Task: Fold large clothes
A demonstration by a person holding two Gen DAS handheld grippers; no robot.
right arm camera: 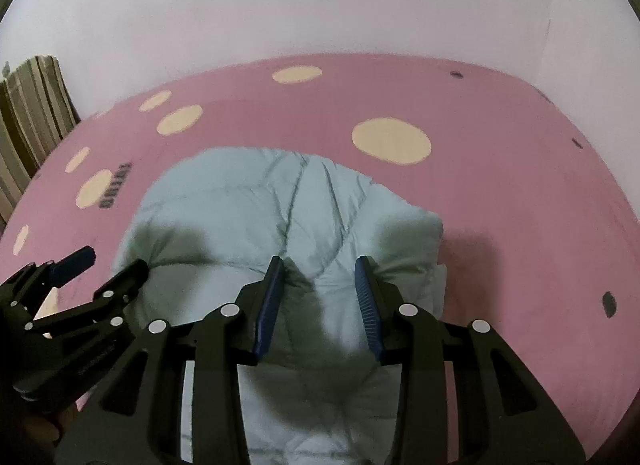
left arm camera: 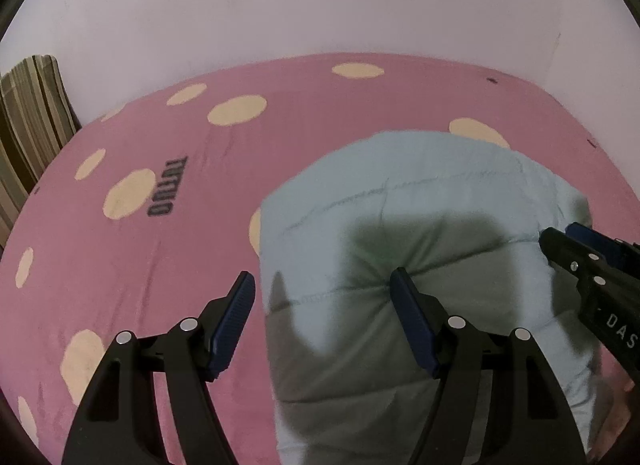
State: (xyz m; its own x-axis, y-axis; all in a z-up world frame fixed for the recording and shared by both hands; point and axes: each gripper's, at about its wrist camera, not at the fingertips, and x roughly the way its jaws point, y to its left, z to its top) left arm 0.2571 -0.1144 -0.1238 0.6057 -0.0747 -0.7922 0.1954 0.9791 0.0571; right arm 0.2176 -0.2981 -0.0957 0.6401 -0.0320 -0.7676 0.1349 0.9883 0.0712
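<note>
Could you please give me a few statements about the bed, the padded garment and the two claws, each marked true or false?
1. The light blue quilted garment lies on a pink sheet with cream dots. True.
2. The left claw is clamped shut on the garment. False: its fingers stand wide apart with nothing pinched between them.
3. The right claw is above the garment, with its fingers apart. True.
4. The garment is spread out flat across the whole bed. False: it is a bunched, folded bundle that covers only part of the bed.
5. A striped curtain hangs at the left edge. True.
</note>
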